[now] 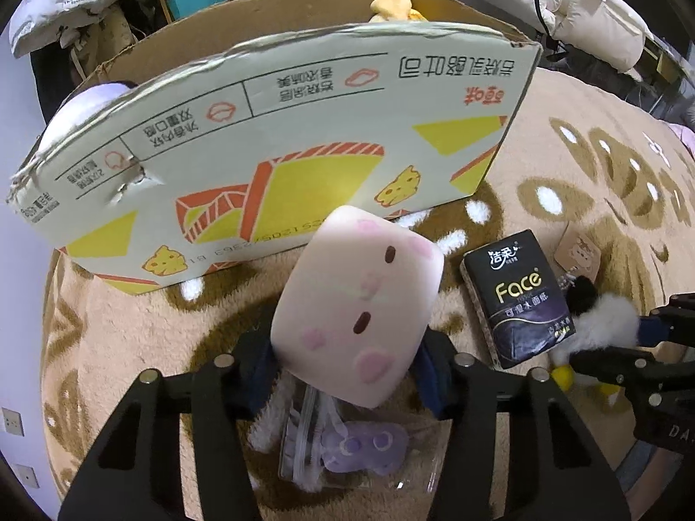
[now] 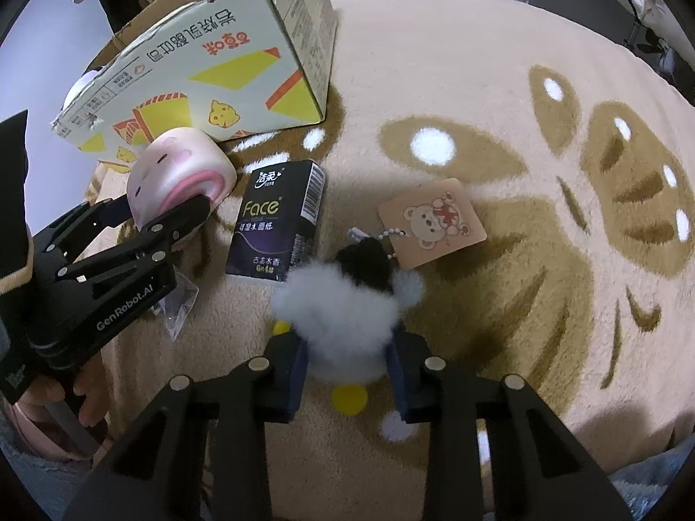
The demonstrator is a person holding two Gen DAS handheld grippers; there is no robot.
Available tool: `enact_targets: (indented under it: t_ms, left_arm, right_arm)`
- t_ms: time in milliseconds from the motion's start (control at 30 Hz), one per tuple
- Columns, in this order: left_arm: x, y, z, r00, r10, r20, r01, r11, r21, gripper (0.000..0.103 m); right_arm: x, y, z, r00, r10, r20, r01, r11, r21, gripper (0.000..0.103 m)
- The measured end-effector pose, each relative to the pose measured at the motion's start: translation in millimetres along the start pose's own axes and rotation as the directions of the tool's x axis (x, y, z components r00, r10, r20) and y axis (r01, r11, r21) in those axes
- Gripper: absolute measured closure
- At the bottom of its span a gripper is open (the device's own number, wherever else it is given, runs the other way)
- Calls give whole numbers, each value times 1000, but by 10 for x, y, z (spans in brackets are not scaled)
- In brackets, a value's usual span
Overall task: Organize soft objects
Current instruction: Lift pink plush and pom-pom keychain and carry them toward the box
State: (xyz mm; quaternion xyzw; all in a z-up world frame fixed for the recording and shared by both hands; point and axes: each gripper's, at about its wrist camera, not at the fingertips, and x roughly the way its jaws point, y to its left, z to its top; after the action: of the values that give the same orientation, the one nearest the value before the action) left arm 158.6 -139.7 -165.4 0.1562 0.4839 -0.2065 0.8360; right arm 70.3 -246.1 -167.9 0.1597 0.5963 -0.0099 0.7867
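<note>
**Holding two soft toys beside the box**

Gripping a pale pink, square squishy foam toy with a painted face [image 1: 360, 304], my left gripper [image 1: 347, 360] holds it raised just before the printed cardboard box [image 1: 278, 139]. My right gripper [image 2: 347, 360] clamps a fluffy white-and-black plush keychain [image 2: 347, 308] low on the beige patterned fleece blanket [image 2: 478, 87]. I judge the plush's bear-printed paper tag [image 2: 432, 221] could snag. A black tissue pack [image 2: 278, 217] lies between both toys, and the box's near wall stands in the way.
</note>
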Motion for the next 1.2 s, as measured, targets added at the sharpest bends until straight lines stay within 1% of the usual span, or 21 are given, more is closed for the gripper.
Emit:
enact_targets:
  t_ms: [133,233,300,433,467,567,633,767,833,933,1033,1100,1200]
  left_arm:
    - [-93,49,-25,1000,10,10,-10,999,-45,53]
    - [-189,86,-61,999,23,26,-22,997,-68,53]
    - [-254,143,-93,999,31,40,-28,997,-78,53]
    - [-371,177,-154,997,53,58,-47,995,-90,53]
    - [-394,194,-166,997,57,60,-51,994,-93,53]
    - [-451,192,-190,994,100,52,-96,992,-88,53]
    - [-497,180,-195,991,124,54,-118,989,-93,53]
    - [-648,254,-221,983,163,82,-152,980,-126,53]
    - [-748,333,-237,979,175,108,-158,976,-148,53]
    - [-927,415,-246,967,198,162,-167,968,-188,53]
    - [-1083,469,-255,949,237,209,-190,956,-221,53]
    - [-1190,511,-263,932,270,241,-212,947,-241,53]
    - [-1342,568,-276,908,308,285,-233,935,-268,53]
  right_arm:
    - [-89,22,7,999,-3,41,3,1000,-3,75]
    - [-116,-11,17,998,-7,59,6,1000,19,75]
    - [-146,-48,37,998,4,69,-6,999,35,75]
    - [-300,-85,58,991,28,130,-34,999,38,75]
    - [-350,-104,79,987,40,153,-45,998,31,75]
    - [-478,-41,106,971,91,220,-92,996,-6,75]
    - [-541,23,122,960,110,256,-103,994,-38,75]
    - [-655,136,117,943,154,294,-135,987,-86,75]
    - [-680,145,123,938,160,309,-135,986,-100,75]
    - [-733,202,140,920,171,353,-138,983,-119,75]
    - [-758,250,190,902,182,391,-150,982,-112,75]
    - [-799,274,226,890,163,426,-127,986,-110,75]
    - [-917,312,265,865,137,483,-93,989,-113,75]
